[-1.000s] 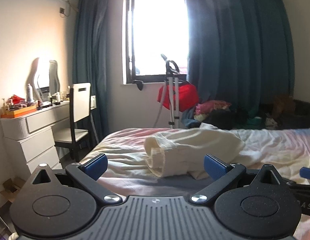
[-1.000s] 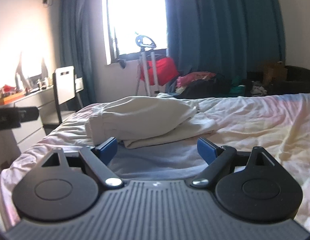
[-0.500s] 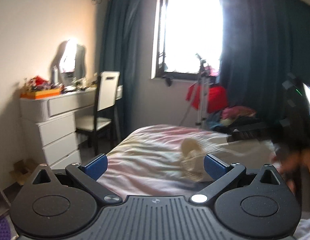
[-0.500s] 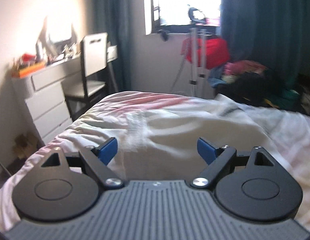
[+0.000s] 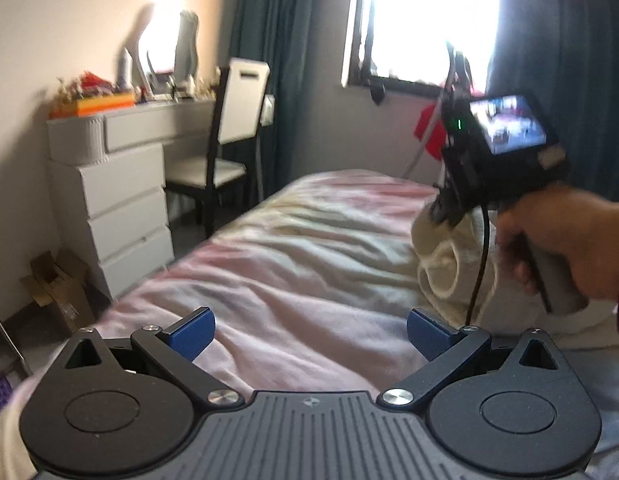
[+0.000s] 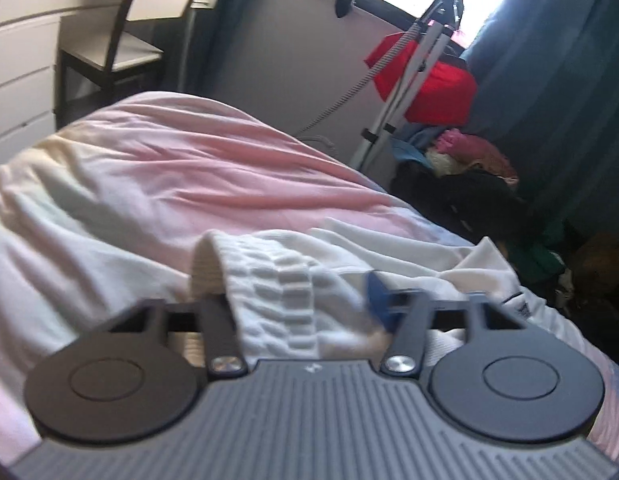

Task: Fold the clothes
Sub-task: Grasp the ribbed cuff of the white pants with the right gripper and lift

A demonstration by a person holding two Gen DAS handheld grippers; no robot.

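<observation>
The cream garment (image 6: 285, 292) lies bunched near the far end of the bed (image 5: 293, 264), toward the side away from the white drawer unit (image 5: 121, 204) and chair (image 5: 229, 148). The right gripper (image 6: 297, 300) is closing its jaws on the garment's ribbed hem, a thick fold of that fabric already pinched between the pads. In the left wrist view a hand (image 5: 565, 248) holds that tool over the cloth. The left gripper (image 5: 309, 332) hovers above the pink bedsheet with jaws spread wide and nothing between them.
</observation>
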